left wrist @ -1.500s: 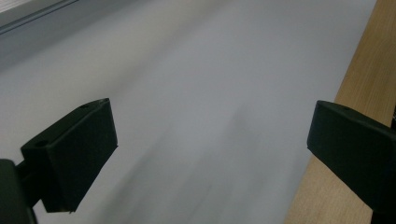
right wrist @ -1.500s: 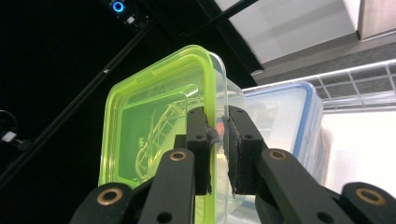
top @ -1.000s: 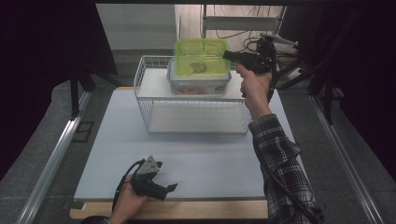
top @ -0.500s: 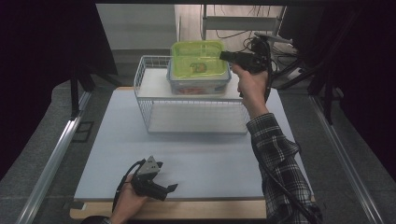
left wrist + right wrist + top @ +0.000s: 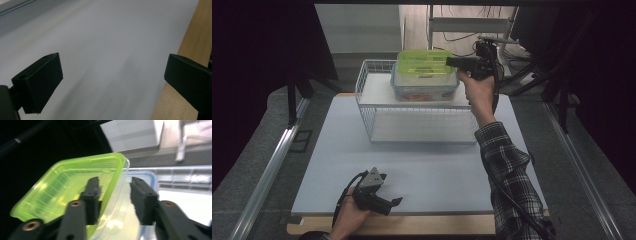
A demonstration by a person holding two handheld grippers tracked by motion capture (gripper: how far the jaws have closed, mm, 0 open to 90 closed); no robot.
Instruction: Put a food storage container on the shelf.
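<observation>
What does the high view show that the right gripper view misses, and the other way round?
High view: the table, a plaid sleeve and the left gripper, open, down at the front. Right gripper view: the right gripper close up, its fingers just opening, the green lid's rim loose between them. Both: the green lid, the clear box under it and the wire basket.

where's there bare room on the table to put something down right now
The widest free patch is the white mat, between the wire basket and the left gripper at the near edge. The basket's near half is bare too. Its far end is crowded: the green lid sits on the clear container, with the right gripper at the lid's rim.
</observation>
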